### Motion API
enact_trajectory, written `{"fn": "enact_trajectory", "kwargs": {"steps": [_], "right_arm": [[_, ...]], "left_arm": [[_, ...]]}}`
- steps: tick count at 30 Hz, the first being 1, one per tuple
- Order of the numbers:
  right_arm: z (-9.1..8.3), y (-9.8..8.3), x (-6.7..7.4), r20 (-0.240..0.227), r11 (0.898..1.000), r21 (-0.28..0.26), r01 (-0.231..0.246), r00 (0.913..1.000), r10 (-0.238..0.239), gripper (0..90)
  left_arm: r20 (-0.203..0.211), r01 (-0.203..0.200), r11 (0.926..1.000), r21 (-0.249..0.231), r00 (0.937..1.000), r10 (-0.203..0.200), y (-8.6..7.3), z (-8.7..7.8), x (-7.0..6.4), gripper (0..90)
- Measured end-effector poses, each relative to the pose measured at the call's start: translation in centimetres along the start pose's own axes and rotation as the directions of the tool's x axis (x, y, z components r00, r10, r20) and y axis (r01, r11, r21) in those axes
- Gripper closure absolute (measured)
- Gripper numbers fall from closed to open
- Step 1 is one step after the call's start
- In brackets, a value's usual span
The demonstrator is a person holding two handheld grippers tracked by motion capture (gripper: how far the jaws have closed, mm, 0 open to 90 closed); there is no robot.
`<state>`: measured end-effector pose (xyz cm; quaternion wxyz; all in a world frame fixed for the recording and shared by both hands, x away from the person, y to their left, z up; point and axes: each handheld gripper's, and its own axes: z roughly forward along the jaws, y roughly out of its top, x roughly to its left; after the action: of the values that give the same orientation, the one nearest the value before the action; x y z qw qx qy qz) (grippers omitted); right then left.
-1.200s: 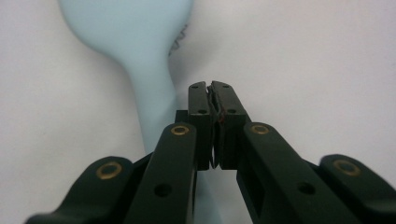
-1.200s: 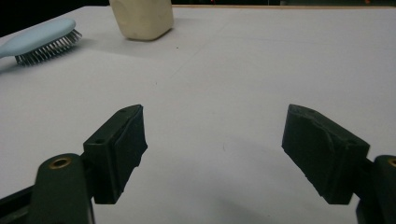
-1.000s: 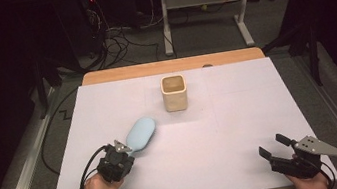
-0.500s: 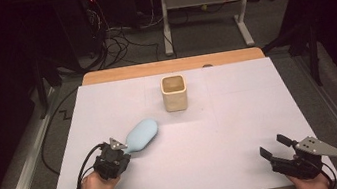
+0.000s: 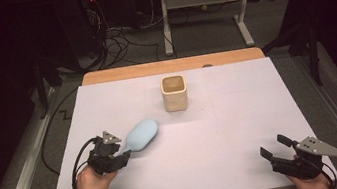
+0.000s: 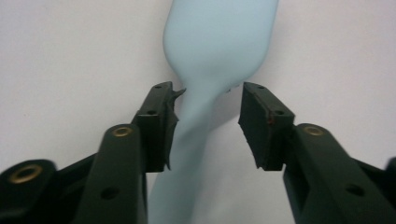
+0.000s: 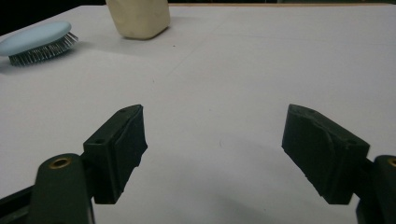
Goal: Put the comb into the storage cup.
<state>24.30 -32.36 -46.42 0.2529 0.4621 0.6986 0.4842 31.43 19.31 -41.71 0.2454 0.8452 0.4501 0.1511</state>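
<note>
While its two black jaws have just been opening, the left gripper stands spread around the thin handle of a pale blue plastic hairbrush; the left pad seems to brush the handle and the right pad is clear of it, so nothing is pinched. In the high view this left gripper sits near the desk's front left corner, held in one hand. The hairbrush lies flat on the white desk top, smooth oval back up, its head pointing away toward the desk's middle; the right gripper view shows short dark bristles under that head. One brush is on the desk. Beyond it, toward the back edge and well apart, stands one cream square-mouthed ceramic cup, upright, with bare white surface between the two. Near the front right corner the right gripper rests with its jaws spread wide on nothing. Two grippers in all.
</note>
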Motion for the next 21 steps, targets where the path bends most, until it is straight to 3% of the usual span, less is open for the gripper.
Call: {"fn": "enact_trajectory", "kwargs": {"steps": [10,21], "right_arm": [[0.0,0.0,0.0,0.000,1.000,0.000,-0.001,1.0000,0.001,22.0],[0.0,0.0,0.0,0.001,1.000,0.001,-0.001,1.0000,0.001,22.0]], "left_arm": [[0.019,0.014,0.9976,0.067,0.9997,-0.016,0.6,1.5,0.8,45.2],[0.032,0.001,0.9891,0.147,0.9995,-0.006,1.0,2.9,1.0,45.1]]}}
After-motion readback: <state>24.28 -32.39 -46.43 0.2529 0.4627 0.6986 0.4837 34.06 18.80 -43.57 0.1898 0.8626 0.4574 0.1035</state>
